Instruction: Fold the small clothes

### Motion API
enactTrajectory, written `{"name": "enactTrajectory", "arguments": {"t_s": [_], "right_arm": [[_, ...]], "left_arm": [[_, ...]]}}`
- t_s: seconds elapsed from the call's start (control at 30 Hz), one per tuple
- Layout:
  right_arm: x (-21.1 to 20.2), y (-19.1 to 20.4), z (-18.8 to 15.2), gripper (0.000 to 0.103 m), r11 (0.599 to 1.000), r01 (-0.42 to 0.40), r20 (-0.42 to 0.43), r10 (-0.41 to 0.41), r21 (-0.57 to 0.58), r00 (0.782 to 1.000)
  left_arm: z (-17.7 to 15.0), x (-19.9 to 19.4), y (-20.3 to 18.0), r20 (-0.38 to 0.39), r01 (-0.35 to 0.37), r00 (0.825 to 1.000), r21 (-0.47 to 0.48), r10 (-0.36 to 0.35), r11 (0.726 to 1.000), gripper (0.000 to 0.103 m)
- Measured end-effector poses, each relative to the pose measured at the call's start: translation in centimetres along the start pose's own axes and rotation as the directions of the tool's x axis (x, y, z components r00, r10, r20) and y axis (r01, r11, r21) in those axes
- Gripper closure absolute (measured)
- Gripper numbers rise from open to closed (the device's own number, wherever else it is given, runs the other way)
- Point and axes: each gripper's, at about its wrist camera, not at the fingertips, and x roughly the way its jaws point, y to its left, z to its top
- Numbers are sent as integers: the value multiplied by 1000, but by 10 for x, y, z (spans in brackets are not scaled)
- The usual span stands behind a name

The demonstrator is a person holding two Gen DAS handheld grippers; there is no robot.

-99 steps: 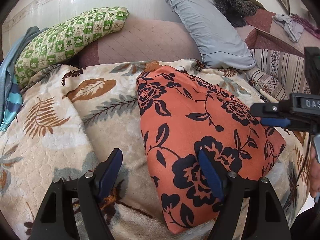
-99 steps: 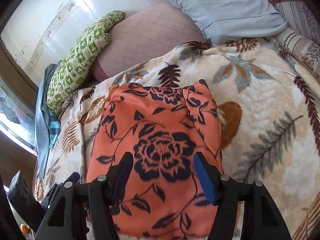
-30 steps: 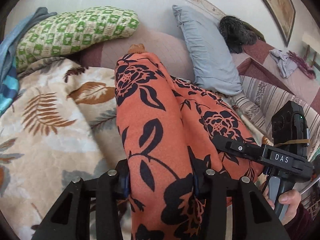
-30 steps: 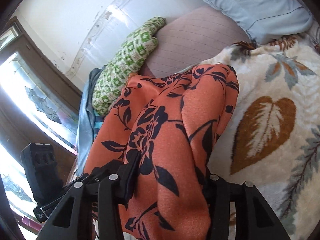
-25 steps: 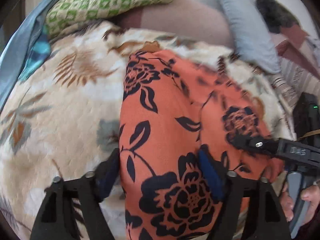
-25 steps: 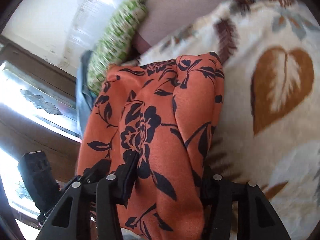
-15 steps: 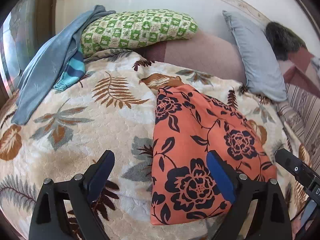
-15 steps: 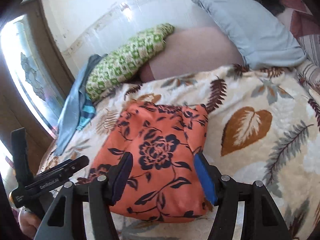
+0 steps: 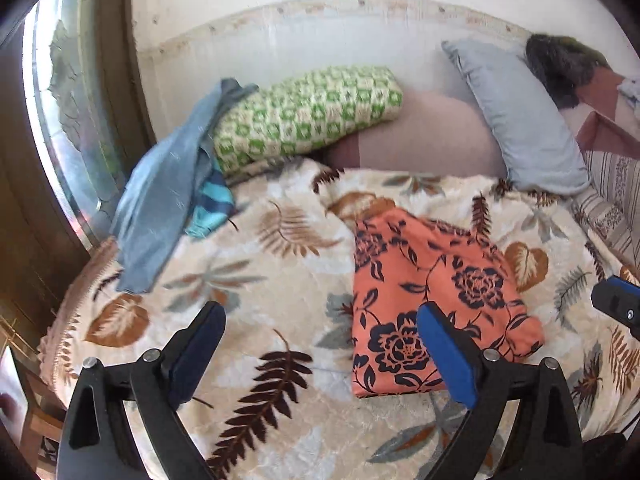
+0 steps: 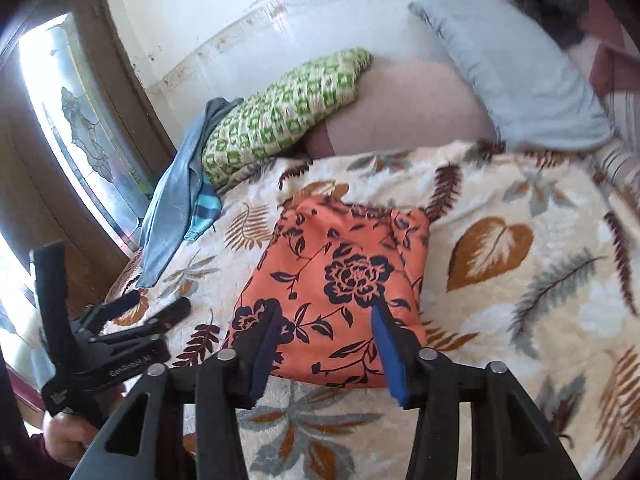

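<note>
An orange garment with a dark flower print lies folded flat on the leaf-patterned blanket. My left gripper hovers above the blanket to the garment's left. Its jaws are opening wide and nothing is between them. In the right wrist view the same garment lies just beyond my right gripper. That gripper's jaws are closing, raised clear of the cloth and holding nothing. The left gripper shows at the left edge of that view, held in a hand.
A blue garment with a teal-striped piece hangs over the blanket's far left edge. A green-checked pillow, a pink bolster and a grey-blue pillow line the wall. A window stands on the left.
Both grippers held the orange garment lifted a second ago. They have let it go, it now lies folded on the blanket, and both have drawn back and up.
</note>
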Motion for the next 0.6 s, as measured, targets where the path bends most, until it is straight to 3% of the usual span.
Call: {"name": "enactTrajectory", "arguments": {"t_s": [0.23,0.4,0.6], "right_arm": [[-77,43,-4,46,992,76,101,-66,-103,993],[-99,62,-6,46,982,105,163,-79,-157,983],[-110,68,-7,46,983,98,168,-71,-152,983]], "left_arm": [[17,-85,0,155,-103,983,26,97,994,1],[23,-119,5,197,-97,976,16,92,995,1],[26,-137,13,205,-90,975,0,88,996,1]]}}
